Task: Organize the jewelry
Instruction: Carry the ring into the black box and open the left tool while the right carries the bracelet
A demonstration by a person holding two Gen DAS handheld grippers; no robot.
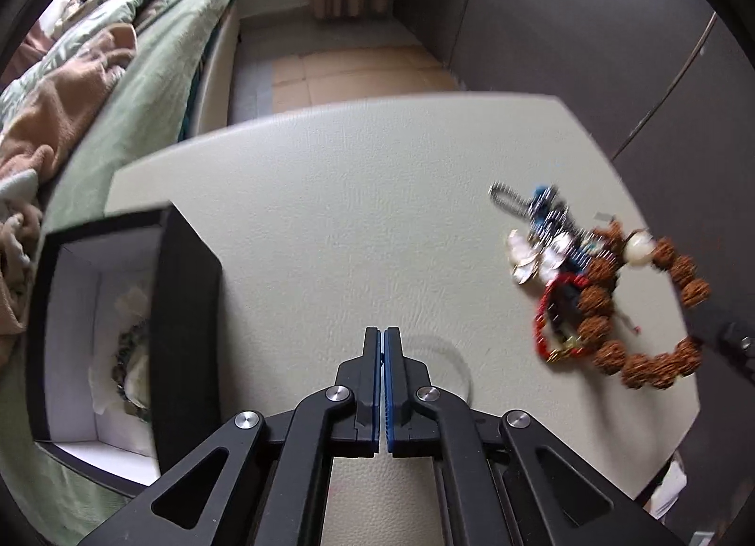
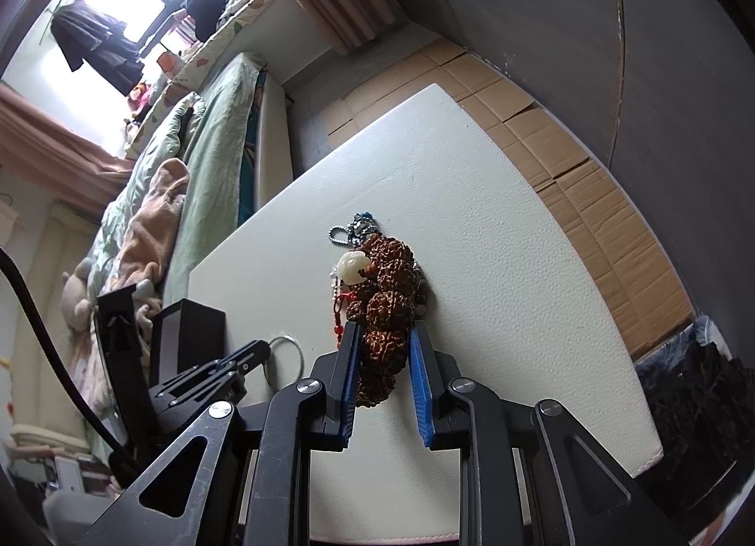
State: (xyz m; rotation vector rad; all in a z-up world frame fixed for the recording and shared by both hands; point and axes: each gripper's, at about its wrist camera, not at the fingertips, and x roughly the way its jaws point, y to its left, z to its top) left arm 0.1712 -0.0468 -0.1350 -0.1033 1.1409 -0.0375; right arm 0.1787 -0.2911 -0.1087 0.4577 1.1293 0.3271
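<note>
A brown knobbly bead bracelet (image 1: 613, 310) with one white bead lies in a pile of jewelry at the table's right, with a red cord bracelet (image 1: 547, 315), shell pieces and a blue and silver chain (image 1: 542, 211). My right gripper (image 2: 384, 333) is shut on the brown bead bracelet (image 2: 384, 305) and its fingers press the beads from both sides. My left gripper (image 1: 382, 343) is shut and empty over the table's near middle. A thin silver ring (image 1: 453, 352) lies just right of the left gripper's tips. An open black box (image 1: 184, 310) with a white inside holds a dark bead bracelet (image 1: 127, 348).
The white table (image 1: 330, 215) stands beside a bed with green bedding (image 1: 141, 88). Cardboard sheets (image 2: 590, 178) cover the floor beyond the table. A dark wardrobe wall (image 1: 590, 27) rises at the right. The black box (image 2: 188, 333) sits at the table's left edge.
</note>
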